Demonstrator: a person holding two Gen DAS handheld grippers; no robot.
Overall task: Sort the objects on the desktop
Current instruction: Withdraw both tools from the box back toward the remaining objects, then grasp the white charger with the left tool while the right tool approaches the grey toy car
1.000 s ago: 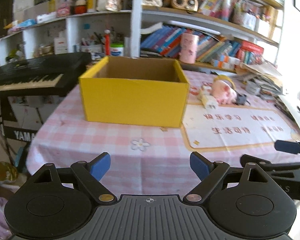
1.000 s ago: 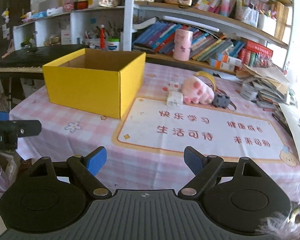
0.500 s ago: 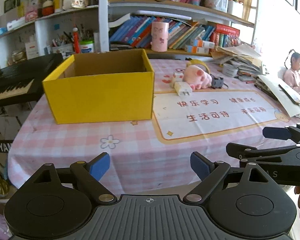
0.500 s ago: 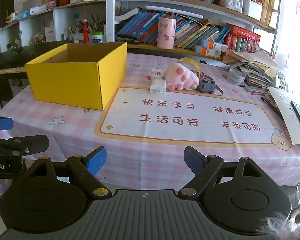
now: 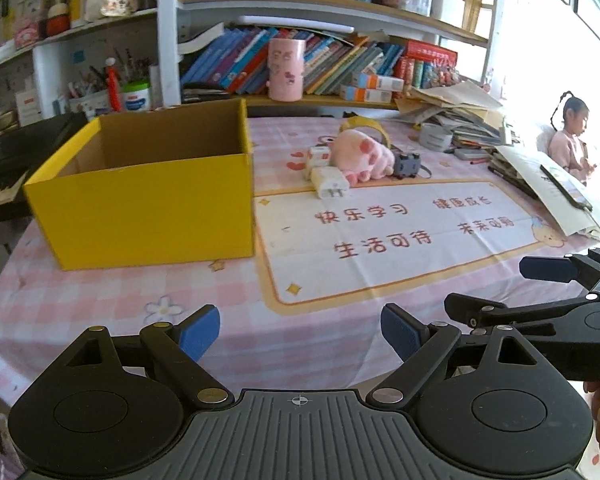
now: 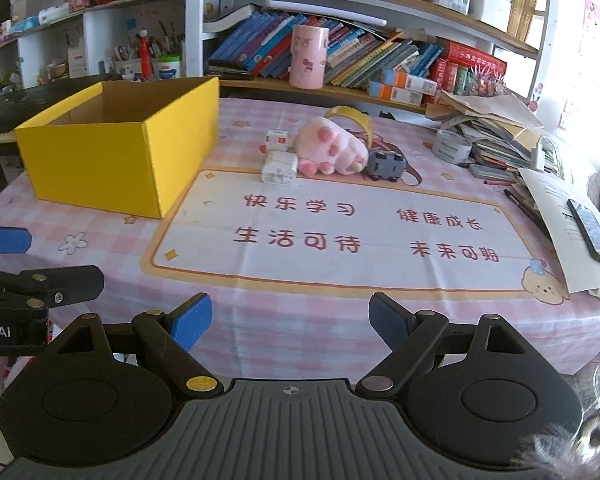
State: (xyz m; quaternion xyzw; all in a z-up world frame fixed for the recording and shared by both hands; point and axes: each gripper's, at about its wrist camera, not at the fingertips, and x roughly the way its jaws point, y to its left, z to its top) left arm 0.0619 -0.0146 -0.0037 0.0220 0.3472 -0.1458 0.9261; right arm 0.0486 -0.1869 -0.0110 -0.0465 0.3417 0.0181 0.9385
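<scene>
Yellow box [image 5: 148,196] empty beside toy pile [image 6: 332,148]; both fingers [image 5: 300,330] [image 6: 290,316] wide, holding nothing, ready to pick

Surface [image 6: 100,248] covered in pink checked cloth, with a cream printed mat [image 6: 340,232] laid across the middle. Open yellow box [image 6: 112,160] at left on the cloth. Behind the mat: pink plush paw [image 6: 332,152], two small white boxes [image 6: 279,160], grey toy car [image 6: 386,166], tape roll [image 6: 350,118]; paper stacks [image 6: 500,136] at right.
</scene>
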